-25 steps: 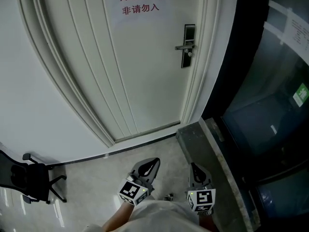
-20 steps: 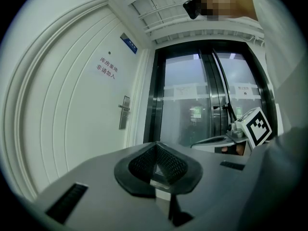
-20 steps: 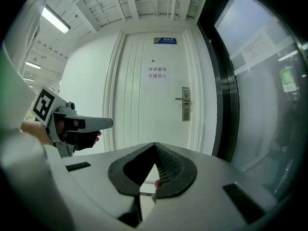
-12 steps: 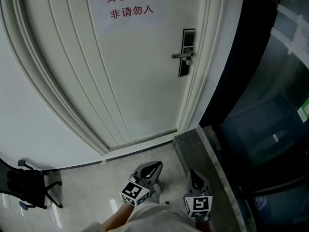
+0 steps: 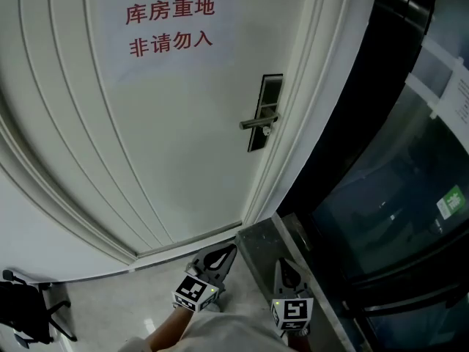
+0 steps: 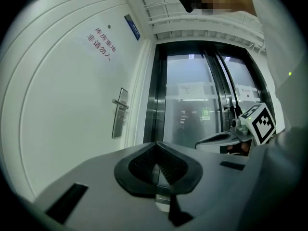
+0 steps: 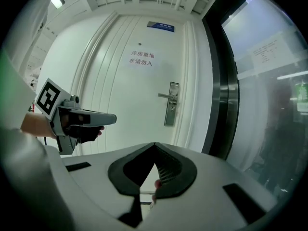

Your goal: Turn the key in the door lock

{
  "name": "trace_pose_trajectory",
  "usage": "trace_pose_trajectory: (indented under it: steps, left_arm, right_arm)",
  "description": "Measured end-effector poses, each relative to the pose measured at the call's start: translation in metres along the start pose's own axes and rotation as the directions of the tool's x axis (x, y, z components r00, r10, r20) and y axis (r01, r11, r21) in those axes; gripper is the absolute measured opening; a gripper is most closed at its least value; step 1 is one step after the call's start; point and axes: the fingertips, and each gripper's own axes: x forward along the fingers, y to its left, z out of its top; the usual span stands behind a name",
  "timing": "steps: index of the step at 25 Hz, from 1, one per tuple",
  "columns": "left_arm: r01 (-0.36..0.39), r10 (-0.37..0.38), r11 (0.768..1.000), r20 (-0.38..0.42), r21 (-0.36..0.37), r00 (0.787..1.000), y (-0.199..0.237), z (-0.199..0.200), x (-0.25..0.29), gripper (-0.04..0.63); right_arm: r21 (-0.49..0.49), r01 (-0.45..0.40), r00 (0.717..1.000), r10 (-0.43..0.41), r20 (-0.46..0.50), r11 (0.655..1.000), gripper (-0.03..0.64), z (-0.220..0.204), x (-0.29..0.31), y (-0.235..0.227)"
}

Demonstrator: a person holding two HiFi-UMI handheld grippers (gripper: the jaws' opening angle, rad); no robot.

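The white door (image 5: pixel 168 123) fills the head view, its dark lock plate (image 5: pixel 262 112) near the right edge with a silver lever handle (image 5: pixel 256 122). A small key-like piece (image 5: pixel 267 131) shows just under the lever, too small to tell clearly. Both grippers are low in the head view, well short of the lock. My left gripper (image 5: pixel 218 257) is shut and empty. My right gripper (image 5: pixel 286 271) is also shut, level with it to the right. The lock plate (image 7: pixel 171 104) lies ahead of the right gripper (image 7: pixel 154 146). It (image 6: pixel 119 113) is left of the left gripper (image 6: pixel 157 146).
A paper sign with red characters (image 5: pixel 168 26) hangs on the door. Dark glass panels (image 5: pixel 396 182) stand right of the door frame. A dark stone ledge (image 5: pixel 256 244) runs along the floor below them. An office chair (image 5: pixel 22 317) sits at the lower left.
The door and lock have grown larger and shifted left and down in the head view. Both grippers have moved forward toward the door. The chair has slid toward the lower-left corner.
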Motion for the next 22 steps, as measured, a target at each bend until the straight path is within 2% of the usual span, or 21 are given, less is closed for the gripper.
trace_pose_trajectory:
  steps: [5,9,12,16,22]
  left_arm:
    - [0.019,-0.020,1.000,-0.024,-0.015,1.000,0.047,-0.001,0.026,0.006]
    - [0.005,-0.005,1.000,-0.020,-0.013,1.000,0.082,0.000,0.049,0.006]
    - [0.031,-0.031,0.999,-0.013,-0.023,0.999,0.083,0.002,0.067,0.006]
    - [0.084,-0.084,0.996,-0.016,0.005,0.996,0.081,0.003,0.089,0.006]
    - [0.027,-0.024,0.998,-0.055,0.062,0.998,0.098,0.016,0.120,0.006]
  right_arm:
    - [-0.033,0.020,1.000,-0.021,-0.019,0.999,0.000,0.012,0.050,0.001]
    - [-0.085,0.036,0.999,-0.039,-0.029,0.996,0.000,0.012,0.078,0.005]
    - [-0.109,0.039,0.998,-0.045,-0.053,0.993,0.000,0.006,0.089,-0.003]
    - [-0.100,0.011,0.997,-0.018,-0.075,0.995,0.000,0.002,0.115,-0.014]
    - [-0.112,-0.052,0.998,0.047,-0.046,0.992,0.000,0.009,0.164,-0.040]
